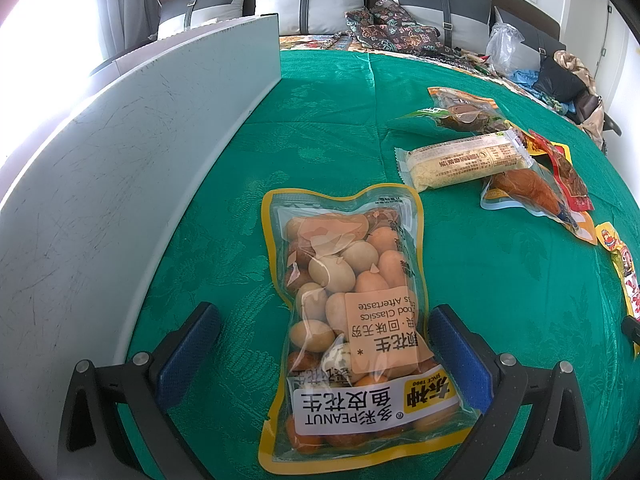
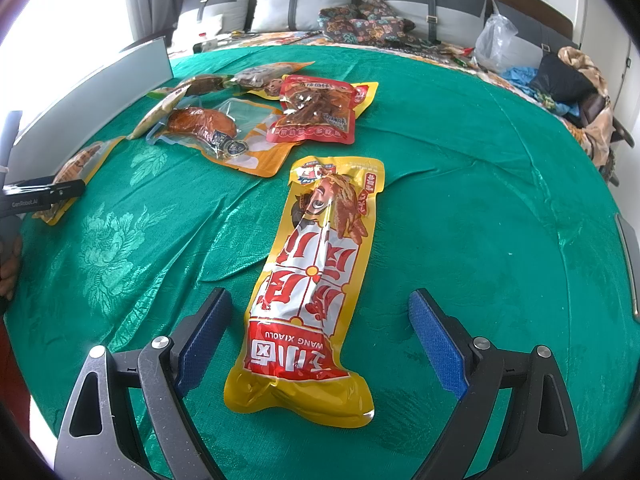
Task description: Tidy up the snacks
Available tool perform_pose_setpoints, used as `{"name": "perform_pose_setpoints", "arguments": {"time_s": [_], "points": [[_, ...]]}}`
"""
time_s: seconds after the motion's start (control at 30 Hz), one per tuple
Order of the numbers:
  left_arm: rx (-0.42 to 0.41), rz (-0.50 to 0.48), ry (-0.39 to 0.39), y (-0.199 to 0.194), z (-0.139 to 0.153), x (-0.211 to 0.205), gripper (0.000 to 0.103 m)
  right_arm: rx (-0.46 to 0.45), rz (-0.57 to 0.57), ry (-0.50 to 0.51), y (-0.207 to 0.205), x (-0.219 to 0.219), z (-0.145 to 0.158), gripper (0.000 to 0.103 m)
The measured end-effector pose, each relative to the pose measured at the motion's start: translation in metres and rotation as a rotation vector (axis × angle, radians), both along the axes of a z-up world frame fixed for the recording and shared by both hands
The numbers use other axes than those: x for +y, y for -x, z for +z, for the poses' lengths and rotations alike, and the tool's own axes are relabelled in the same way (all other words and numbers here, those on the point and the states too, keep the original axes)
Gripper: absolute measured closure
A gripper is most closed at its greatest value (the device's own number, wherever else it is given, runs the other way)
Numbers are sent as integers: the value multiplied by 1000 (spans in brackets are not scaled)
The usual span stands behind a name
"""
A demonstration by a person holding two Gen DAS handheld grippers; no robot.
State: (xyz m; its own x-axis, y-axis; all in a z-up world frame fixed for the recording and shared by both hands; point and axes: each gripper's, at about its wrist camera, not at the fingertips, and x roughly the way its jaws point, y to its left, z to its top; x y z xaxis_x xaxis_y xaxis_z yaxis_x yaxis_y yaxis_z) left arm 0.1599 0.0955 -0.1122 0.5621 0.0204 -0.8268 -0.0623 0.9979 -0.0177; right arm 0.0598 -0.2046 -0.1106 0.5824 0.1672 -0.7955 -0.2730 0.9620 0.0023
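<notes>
A clear, yellow-edged peanut bag (image 1: 352, 320) lies flat on the green cloth (image 1: 320, 120). My left gripper (image 1: 324, 320) stands open around its near half, blue pads (image 1: 460, 356) on either side; the right pad is at the bag's edge. In the right wrist view a long yellow and red snack pouch (image 2: 316, 284) lies lengthwise between the fingers of my open right gripper (image 2: 320, 316), touching neither pad. Further snack packets sit beyond: a pale roll packet (image 1: 464, 164), an orange chicken-leg pouch (image 2: 216, 132) and a red packet (image 2: 316, 108).
A pale grey box wall (image 1: 120, 168) runs along the left side of the cloth. The left gripper body (image 2: 36, 196) and a hand (image 2: 10, 264) show at the left edge of the right wrist view. Cushions (image 1: 304, 0), a plastic bag (image 2: 496, 40) and clutter sit at the back.
</notes>
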Motion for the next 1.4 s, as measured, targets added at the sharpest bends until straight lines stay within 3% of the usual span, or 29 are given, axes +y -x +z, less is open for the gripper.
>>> {"name": "perform_pose_setpoints", "arguments": {"time_s": [1.4], "points": [[10,-10,-3,-4,0,-1,0,0,-1,-1,0,0,0,11]]}}
